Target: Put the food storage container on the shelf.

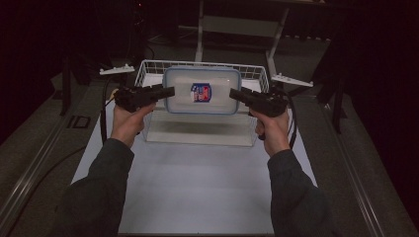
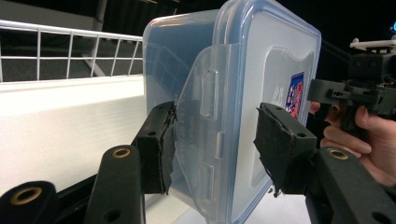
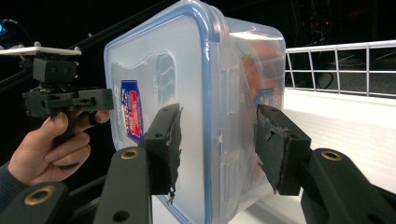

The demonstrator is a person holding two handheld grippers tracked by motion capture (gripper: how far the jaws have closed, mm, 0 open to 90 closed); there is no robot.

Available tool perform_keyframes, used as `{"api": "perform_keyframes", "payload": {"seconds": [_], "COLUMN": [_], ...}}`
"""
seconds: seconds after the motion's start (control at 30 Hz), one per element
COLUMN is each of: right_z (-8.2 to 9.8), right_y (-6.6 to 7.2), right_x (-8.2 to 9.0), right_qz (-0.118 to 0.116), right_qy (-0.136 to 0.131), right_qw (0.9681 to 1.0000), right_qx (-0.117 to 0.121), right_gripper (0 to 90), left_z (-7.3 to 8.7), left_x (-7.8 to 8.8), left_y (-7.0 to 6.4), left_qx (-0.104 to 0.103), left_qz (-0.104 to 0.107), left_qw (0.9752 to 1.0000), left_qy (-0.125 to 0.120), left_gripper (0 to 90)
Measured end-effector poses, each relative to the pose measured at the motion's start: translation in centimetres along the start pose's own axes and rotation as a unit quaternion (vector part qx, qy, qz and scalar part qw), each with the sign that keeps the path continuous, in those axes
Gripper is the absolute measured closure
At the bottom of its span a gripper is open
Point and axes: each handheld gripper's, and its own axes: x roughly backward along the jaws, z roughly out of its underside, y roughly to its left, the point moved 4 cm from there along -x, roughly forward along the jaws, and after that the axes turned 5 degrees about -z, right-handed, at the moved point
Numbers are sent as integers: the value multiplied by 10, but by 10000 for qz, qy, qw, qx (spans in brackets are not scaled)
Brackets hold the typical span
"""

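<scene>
A clear plastic container with a blue-rimmed clip lid and a red-and-blue label hangs level above a white wire basket. My left gripper is shut on its left end and my right gripper on its right end. In the left gripper view the pads clamp the end with the clip flap. In the right gripper view the pads squeeze lid and body, and something orange shows inside the container.
The basket's white liner and wire rim lie just under the container. The basket stands at the far end of a white mat. Dark metal rails and a frame surround the table.
</scene>
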Motion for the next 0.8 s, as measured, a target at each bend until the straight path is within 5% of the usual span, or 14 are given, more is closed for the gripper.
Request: {"api": "perform_keyframes", "payload": {"seconds": [0.37,0.8], "right_z": [1,2], "right_y": [-14,-18], "right_x": [-12,-17], "right_qz": [81,160], "right_qy": [50,63], "right_qw": [9998,9996], "right_qx": [-193,-220], "right_gripper": [515,507], "left_z": [-3,-10], "left_x": [-9,-14], "left_y": [13,13], "left_qx": [278,182], "left_qz": [-161,-533], "left_qw": [9995,9984], "left_qy": [-41,-41], "left_gripper": [484,471]}}
